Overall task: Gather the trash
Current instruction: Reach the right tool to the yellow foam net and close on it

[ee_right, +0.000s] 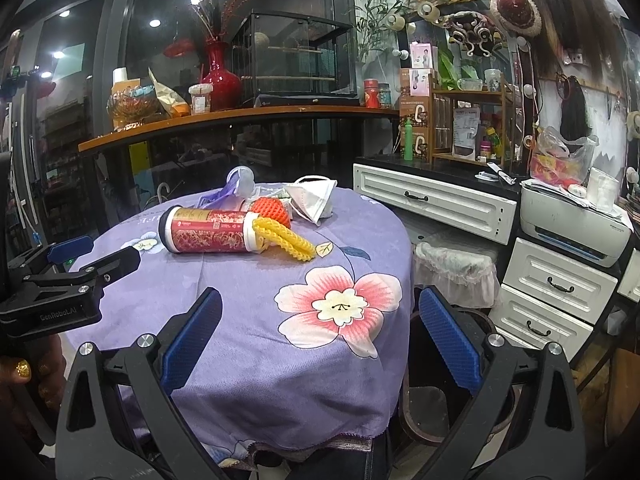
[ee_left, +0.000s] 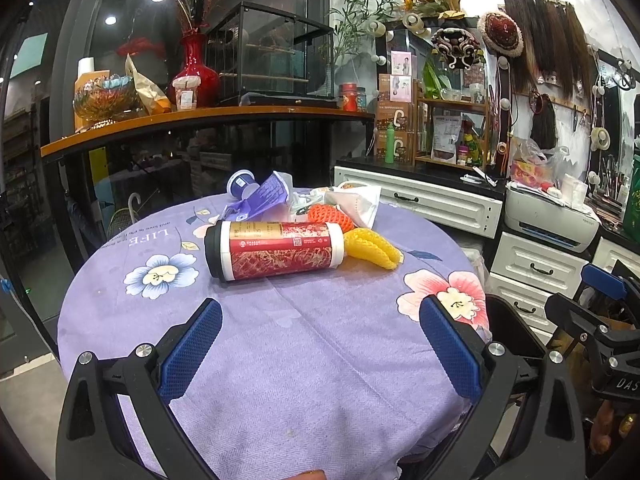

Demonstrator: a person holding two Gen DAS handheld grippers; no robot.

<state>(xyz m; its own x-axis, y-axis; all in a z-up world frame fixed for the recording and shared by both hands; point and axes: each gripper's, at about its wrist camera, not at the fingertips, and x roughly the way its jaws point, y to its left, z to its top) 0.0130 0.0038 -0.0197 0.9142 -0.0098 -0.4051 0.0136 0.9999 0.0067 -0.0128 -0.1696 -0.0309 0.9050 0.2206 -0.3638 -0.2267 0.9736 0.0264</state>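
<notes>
A: What's nearest?

B: Both claws, spread wide and holding nothing. The left claw (ee_left: 320, 320) hangs over the near part of the tabletop (ee_left: 304, 364) with its purple flowered cloth; the right claw (ee_right: 320, 312) sits at the tabletop's right edge.

A: And the trash?

B: Farther back, mid-table: a red canister (ee_left: 276, 249) lying on its side, yellow foam netting (ee_left: 373, 248) touching its white end, orange foam netting (ee_left: 331, 216) just behind. Beyond those, a white face mask (ee_right: 314, 196), purple wrapper (ee_left: 266, 196) and tipped cup (ee_left: 243, 184).
</notes>
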